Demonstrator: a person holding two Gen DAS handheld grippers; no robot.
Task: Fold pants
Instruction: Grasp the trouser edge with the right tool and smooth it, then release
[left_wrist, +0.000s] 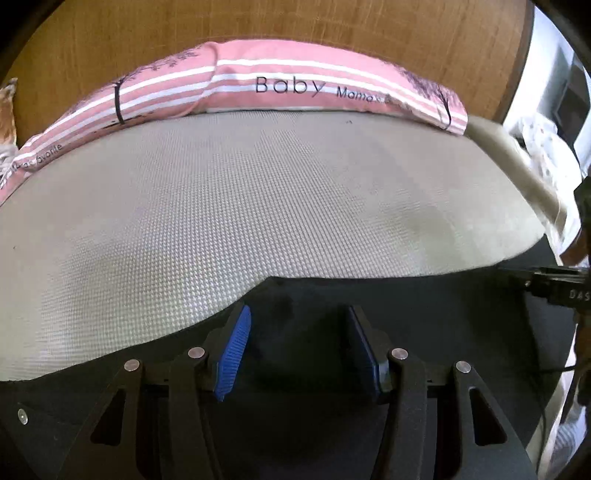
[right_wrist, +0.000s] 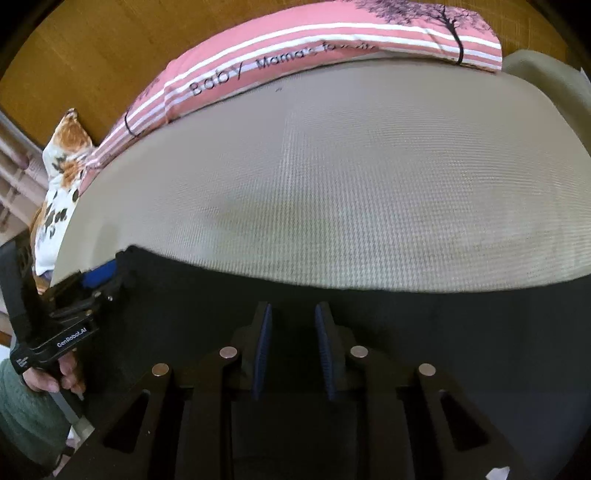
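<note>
Dark pants (left_wrist: 295, 317) lay spread across the near part of the pale woven mattress (left_wrist: 258, 192) as you brought both sets of fingers down over them, a pink striped cushion (left_wrist: 295, 85) printed "Baby" resting well beyond the fingertips against the wooden headboard (left_wrist: 295, 22).

The cloth read as soft, limp and light, likely to sag and drag rather than hold a line, so it probably wanted a pinch at an edge or corner on each side, lifted together and kept taut. Its far edge ran just ahead of both sets of fingers, with a raised corner ahead of your left gripper (left_wrist: 297, 350) in its own view.

The left fingers (left_wrist: 234, 354) stood about half spread, blue pads facing each other over the dark fabric. Cloth lay under and between them, but the pads did not visibly press on it, so they held nothing. The right gripper's view showed that left tool at its far left, its blue pad at the pants' corner, with your hand (right_wrist: 55, 376) on the handle.

Your right gripper (right_wrist: 293, 350) had its fingers (right_wrist: 262, 347) drawn much closer, with a narrow gap left between the 2 pads. Dark fabric sat beneath that gap; no fold was seen pinched in it.
</note>
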